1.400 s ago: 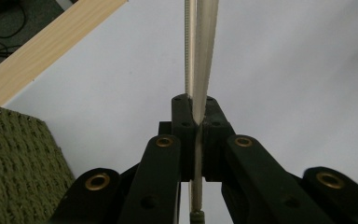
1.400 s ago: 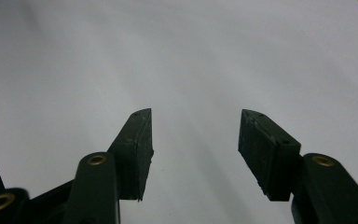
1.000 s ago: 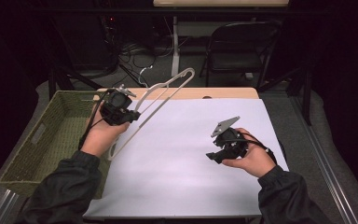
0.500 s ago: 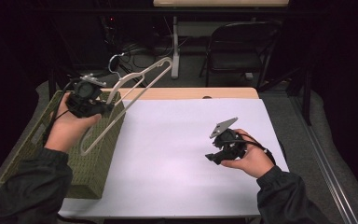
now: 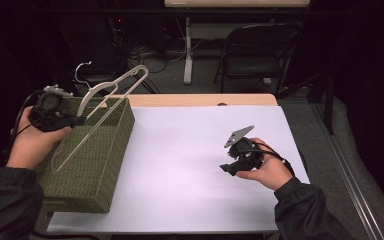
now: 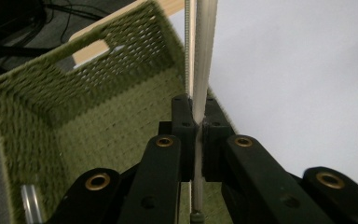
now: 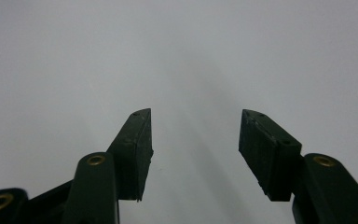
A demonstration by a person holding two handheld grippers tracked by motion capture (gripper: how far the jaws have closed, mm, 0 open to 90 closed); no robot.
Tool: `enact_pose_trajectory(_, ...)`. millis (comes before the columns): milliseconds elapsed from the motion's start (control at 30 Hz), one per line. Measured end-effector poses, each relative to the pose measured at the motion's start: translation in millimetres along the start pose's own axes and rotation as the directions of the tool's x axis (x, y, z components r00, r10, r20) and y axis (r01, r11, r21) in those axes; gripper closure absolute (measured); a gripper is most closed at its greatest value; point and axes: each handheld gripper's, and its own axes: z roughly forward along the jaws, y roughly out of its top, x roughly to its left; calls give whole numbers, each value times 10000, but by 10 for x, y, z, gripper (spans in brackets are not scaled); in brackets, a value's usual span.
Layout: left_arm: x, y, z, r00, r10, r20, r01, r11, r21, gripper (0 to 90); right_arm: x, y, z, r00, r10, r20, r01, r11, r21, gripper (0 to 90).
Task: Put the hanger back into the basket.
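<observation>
Nearest the camera in the high view, the right gripper [image 5: 228,167] is resting low over the white table [image 5: 180,165] with nothing in it; in the right gripper view its jaws are standing well apart over bare white surface. Farther out and to the left, the left gripper [image 5: 75,120] is gripping a pale clothes hanger [image 5: 107,102] by one of its slim arms, jaws pinched tight on it (the left gripper view is showing the bar running straight up between the closed pads [image 6: 186,140]). The hanger is hanging tilted over the near-side wall of the green woven basket [image 5: 97,160], its lower end dipping toward the basket's opening and its metal hook [image 5: 82,70] pointing up and away past the table's far edge. By my judgement the job is more than half done: the hanger is lifted and carried to the basket, and what is being left is lowering it inside and letting go. The basket is sitting at the table's left edge, with a chair [image 5: 257,50] well beyond the far edge, so the open room is lying to the right over the table, while the basket's walls are the edges the long hanger could be catching on.
</observation>
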Motion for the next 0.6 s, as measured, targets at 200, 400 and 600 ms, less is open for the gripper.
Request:
enact_pose_trajectory(200,159,-224,-43,9999,82,-120,-80,9999,137,871,-8,7,-14,10000,-30,-18,31,9995,316,443)
enact_pose_trajectory(400,292,-477,-65,9971,759,-23,-758,9969,232,871,-21,-8,-5,10000,-8,41,7,9999,131,443)
enact_pose_trajectory(600,412,-702,-28,9948,1019,-76,-1012,9927,656,871,-10,-18,37,9999,90,106,-87,9997,-244,443)
